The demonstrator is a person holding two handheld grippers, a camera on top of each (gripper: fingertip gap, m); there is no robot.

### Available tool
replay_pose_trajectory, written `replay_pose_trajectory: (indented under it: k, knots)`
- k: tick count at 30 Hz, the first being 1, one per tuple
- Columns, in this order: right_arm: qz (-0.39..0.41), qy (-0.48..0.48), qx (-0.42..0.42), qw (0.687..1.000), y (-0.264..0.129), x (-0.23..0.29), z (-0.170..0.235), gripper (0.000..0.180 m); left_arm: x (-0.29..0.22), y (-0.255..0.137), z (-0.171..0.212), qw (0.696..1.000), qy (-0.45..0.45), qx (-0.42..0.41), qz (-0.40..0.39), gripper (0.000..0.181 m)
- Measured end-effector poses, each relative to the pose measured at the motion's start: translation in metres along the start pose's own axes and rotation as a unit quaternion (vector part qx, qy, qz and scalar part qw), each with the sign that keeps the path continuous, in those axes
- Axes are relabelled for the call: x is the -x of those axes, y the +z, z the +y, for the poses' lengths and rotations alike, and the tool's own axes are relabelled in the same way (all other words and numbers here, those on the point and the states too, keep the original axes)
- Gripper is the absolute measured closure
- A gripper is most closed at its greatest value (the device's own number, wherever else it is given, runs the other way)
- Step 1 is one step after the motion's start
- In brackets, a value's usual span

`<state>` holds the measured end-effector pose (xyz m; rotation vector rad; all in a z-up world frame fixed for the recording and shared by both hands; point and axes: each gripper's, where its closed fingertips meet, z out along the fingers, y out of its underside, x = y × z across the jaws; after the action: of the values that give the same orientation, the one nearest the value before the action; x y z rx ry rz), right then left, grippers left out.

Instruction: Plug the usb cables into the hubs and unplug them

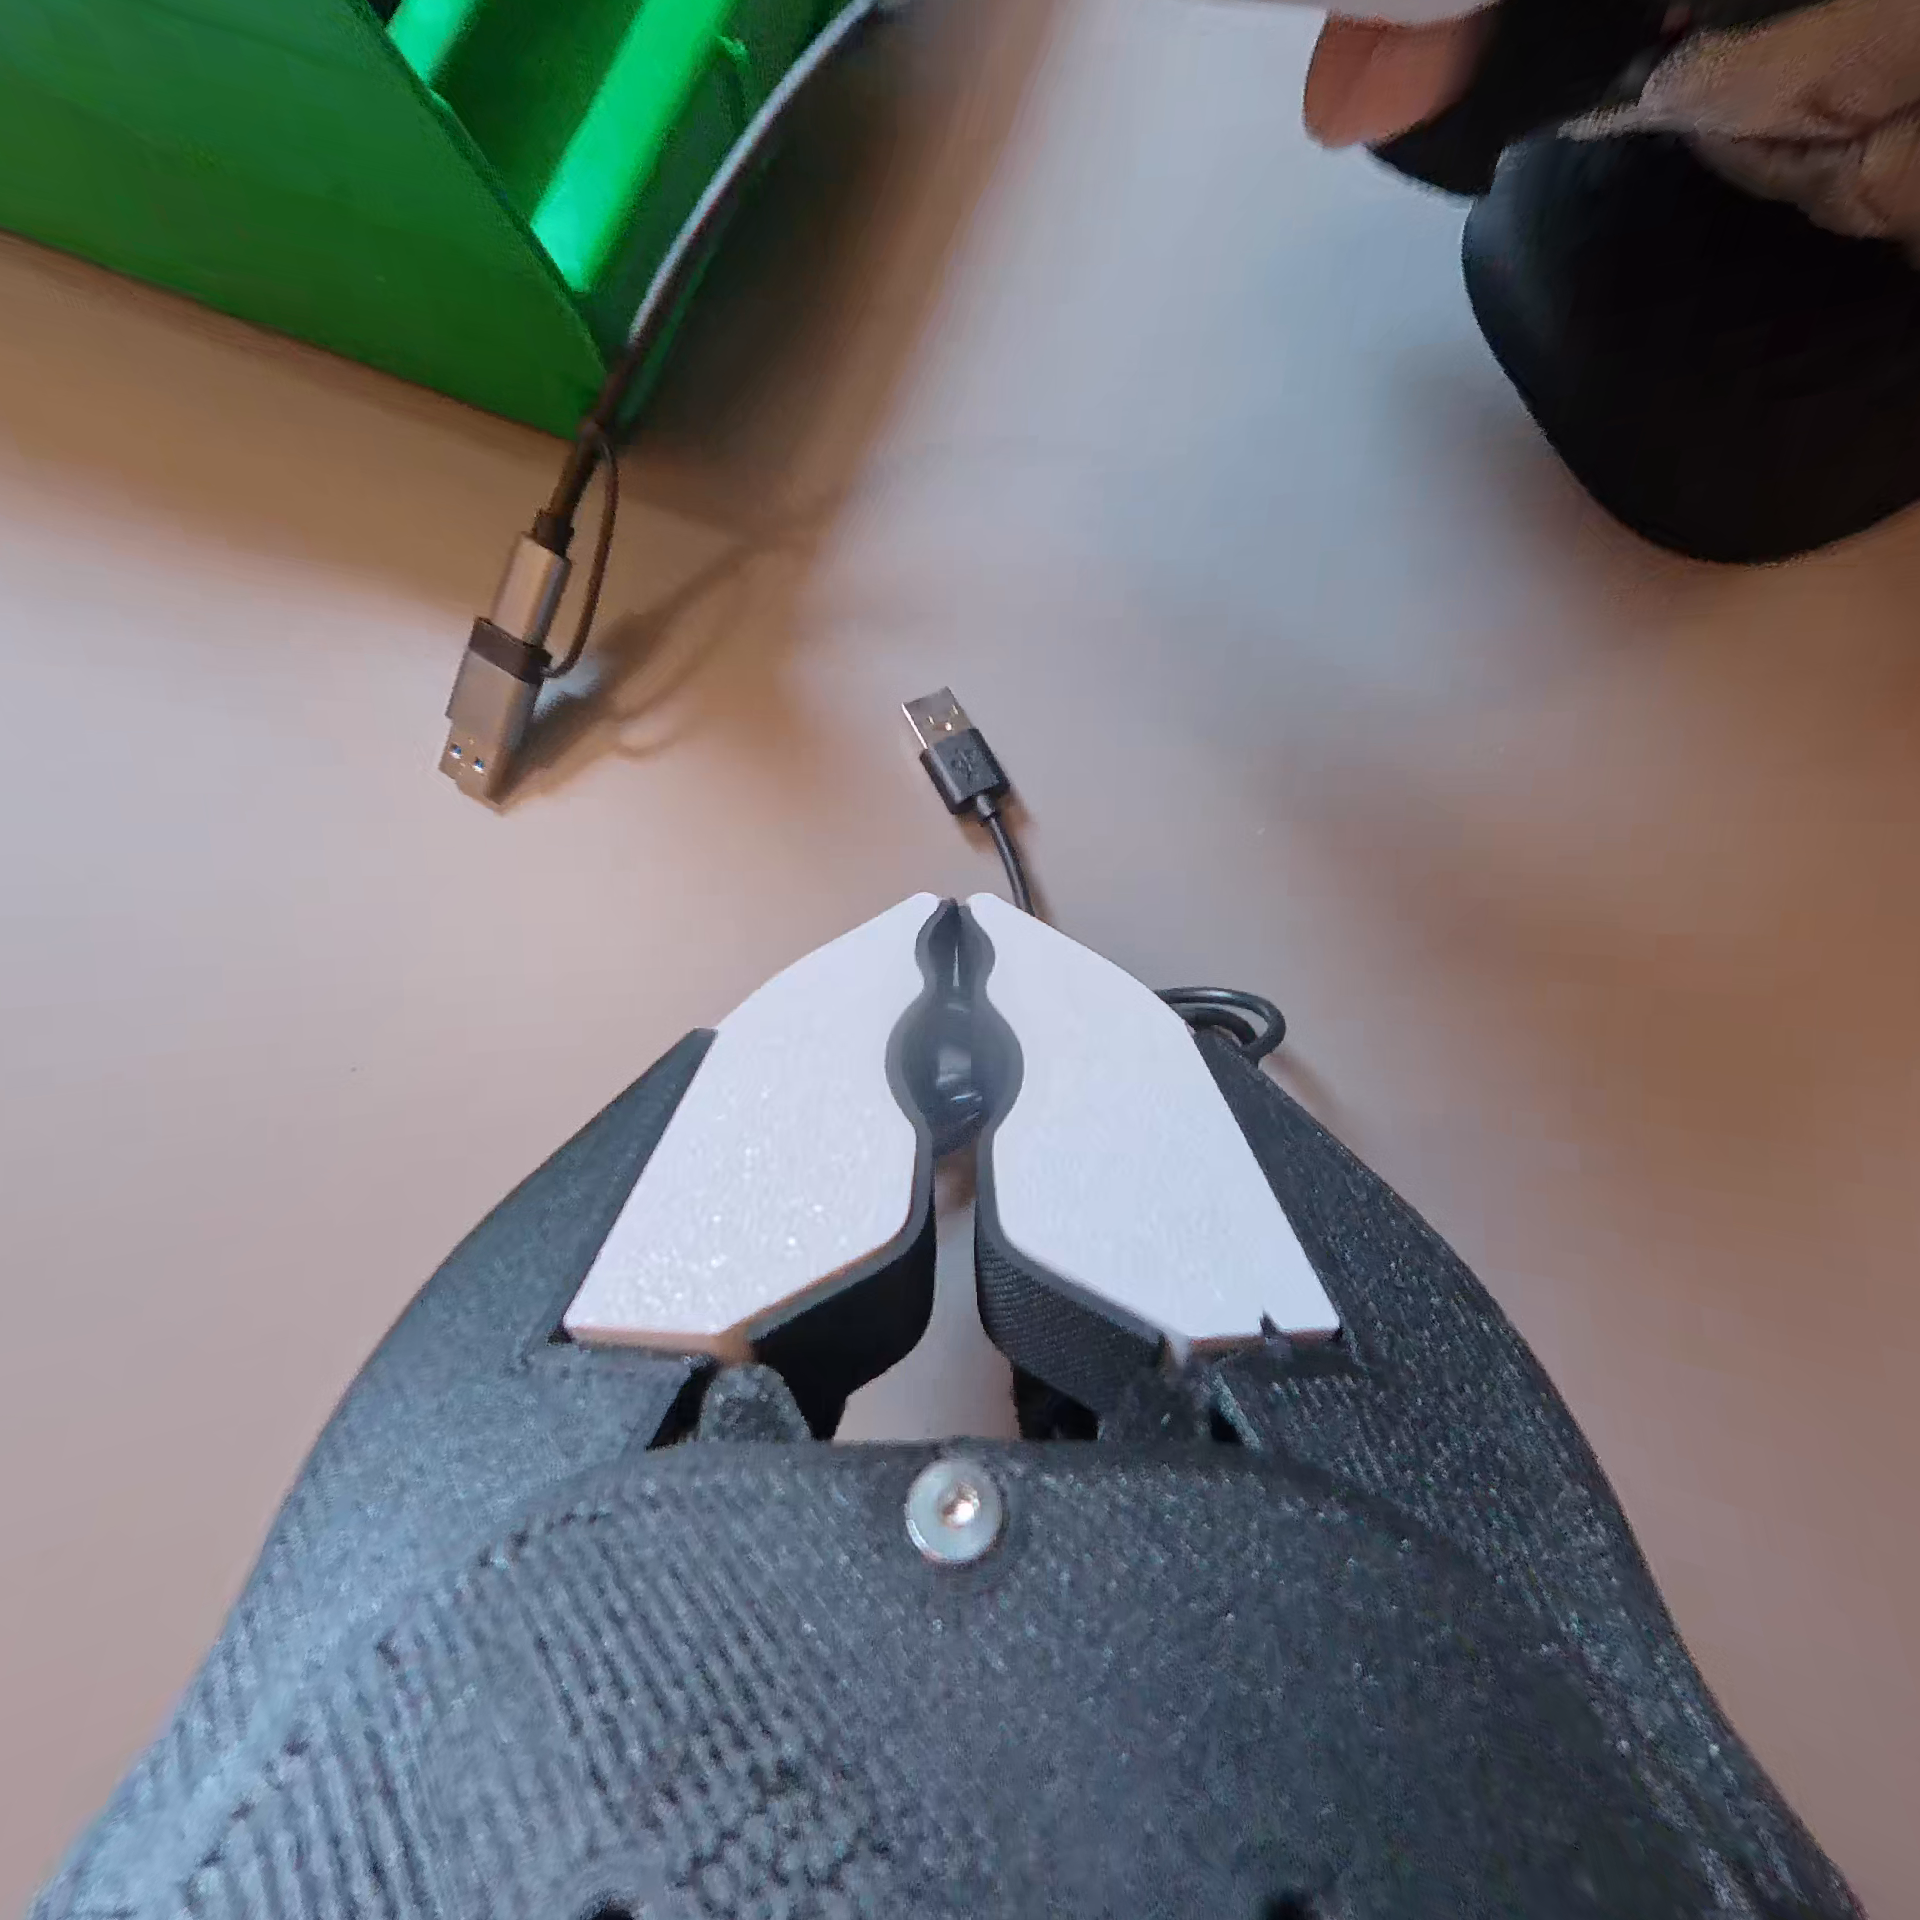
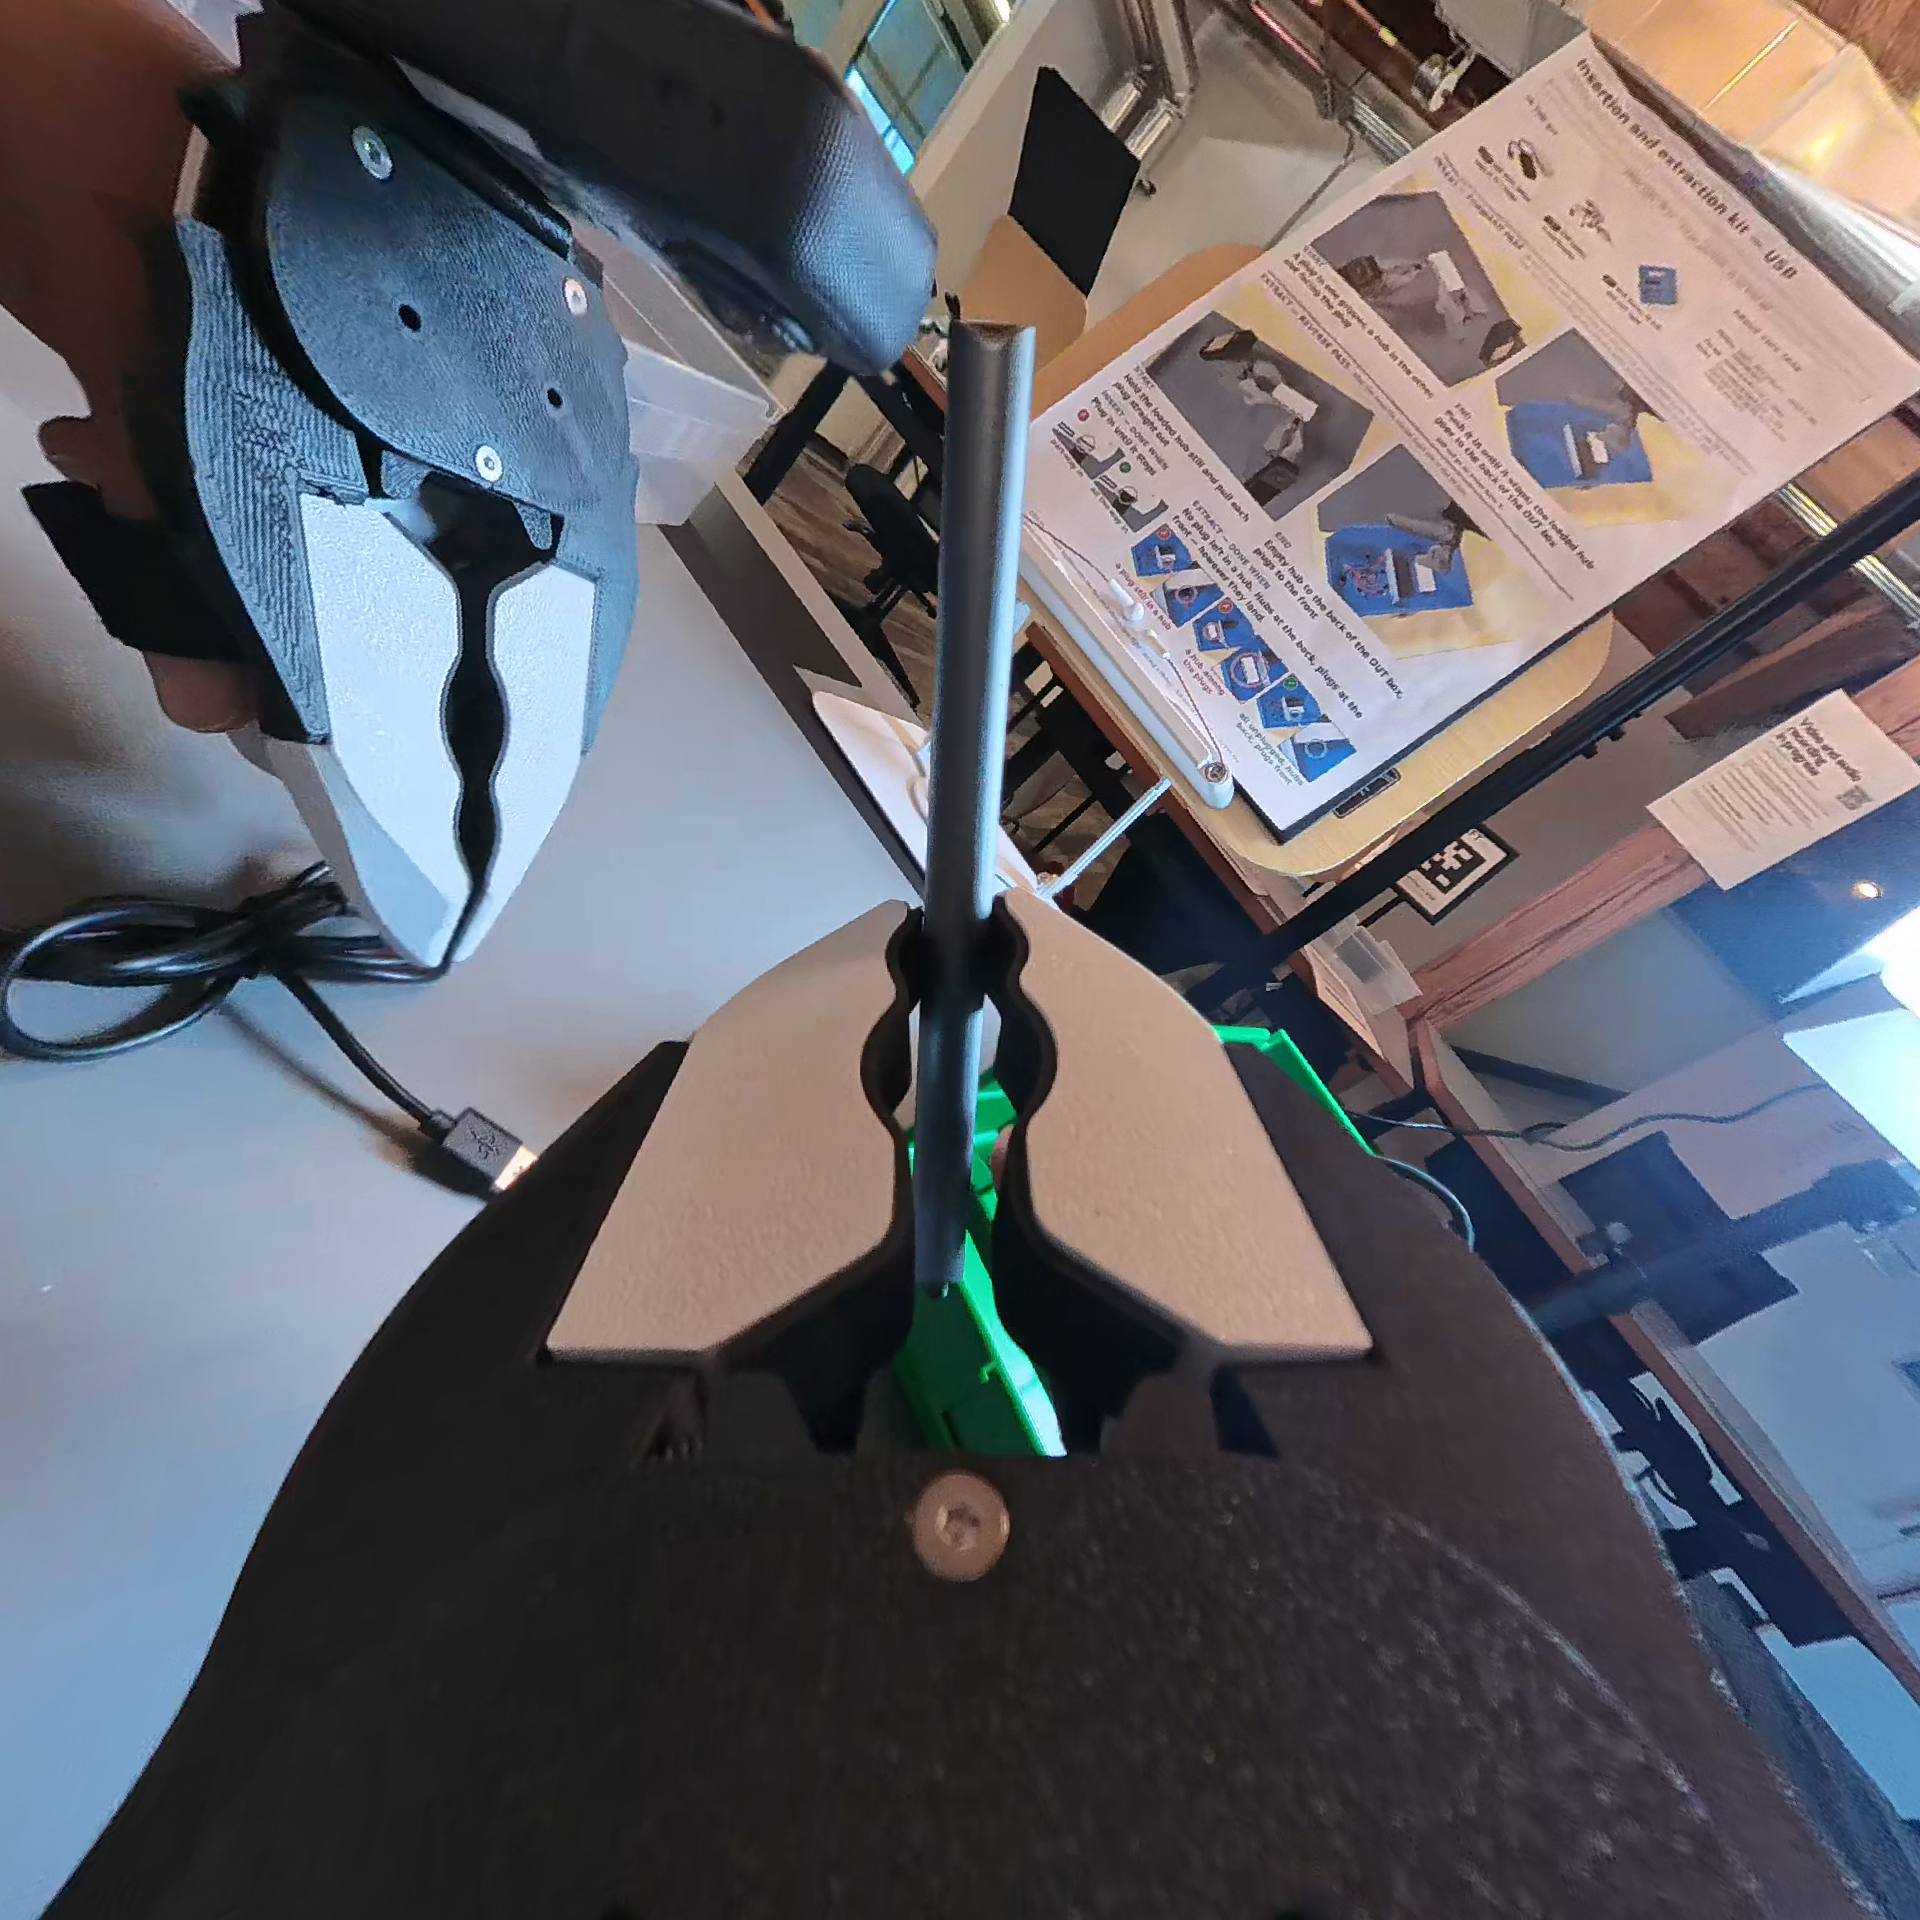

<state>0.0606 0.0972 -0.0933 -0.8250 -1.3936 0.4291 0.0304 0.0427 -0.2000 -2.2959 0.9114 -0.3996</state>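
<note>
A: Left tool — state?
B: Tips seen pressed together over the desk, nothing between them. A black USB cable is laid just beyond the tips, plug pointing to the upper part of the frame, its lead running under the tool on the right side.

A: Other items nearby?
B: A silver adapter plug on a grey cord is noted left of centre, well apart from the black plug. The cord is traced up along the edge of a green bin at upper left. A dark rounded object with a hand on it is seen at upper right, blurred.

A: Right tool?
B: Closed narrowly on a slim grey hub, held upright in the notch. The green bin is glimpsed below it.

A: Writing?
B: An illustrated instruction sheet on a board at upper right, and a smaller notice at right; wording not recorded.
</note>
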Motion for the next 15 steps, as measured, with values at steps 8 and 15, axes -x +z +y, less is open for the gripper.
replay_pose_trajectory:
  k: [8, 15]
  knots:
    - [0.012, 0.014, 0.001, 1.0, 0.001, -0.007, 0.003, 0.168, -0.006, 0.031, -0.005, 0.999, 0.01, 0.039, -0.014, 0.146]
    - [0.025, 0.036, -0.003, 0.999, -0.006, -0.019, 0.009, 0.168, -0.007, 0.038, 0.001, 0.997, 0.036, 0.075, -0.002, 0.174]
